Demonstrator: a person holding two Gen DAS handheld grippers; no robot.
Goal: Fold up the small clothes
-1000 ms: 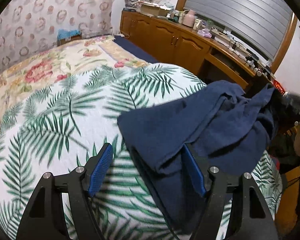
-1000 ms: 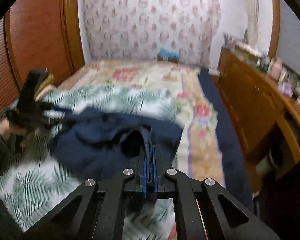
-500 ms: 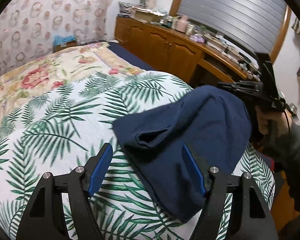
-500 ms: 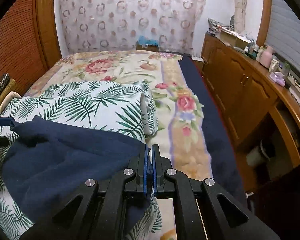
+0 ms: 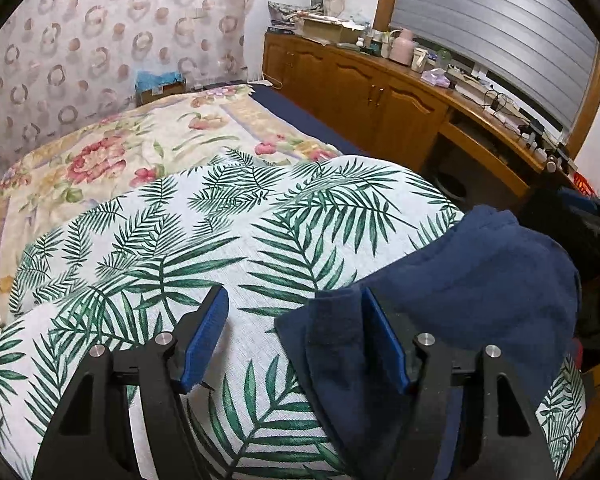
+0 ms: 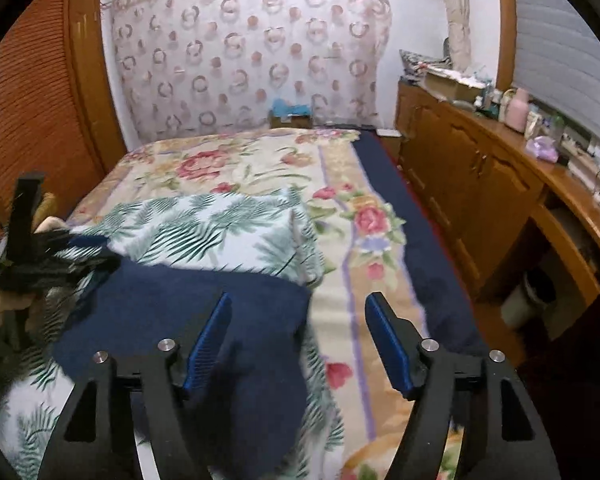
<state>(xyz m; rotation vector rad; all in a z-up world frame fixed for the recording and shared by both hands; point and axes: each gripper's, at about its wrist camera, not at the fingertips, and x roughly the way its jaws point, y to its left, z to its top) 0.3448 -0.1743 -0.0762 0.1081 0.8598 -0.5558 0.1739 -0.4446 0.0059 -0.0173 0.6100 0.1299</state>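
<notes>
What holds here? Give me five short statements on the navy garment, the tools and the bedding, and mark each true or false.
1. The navy garment lies on the palm-leaf quilt. True.
2. The right tool is clamped shut on the garment. False: its jaws are opening, and the pads press on nothing.
3. The left tool stands open, with the garment's edge by one of its pads. True.
4. The garment is bright red. False: it is dark navy.
5. A floral bedspread lies beyond the leaf quilt. True.
</notes>
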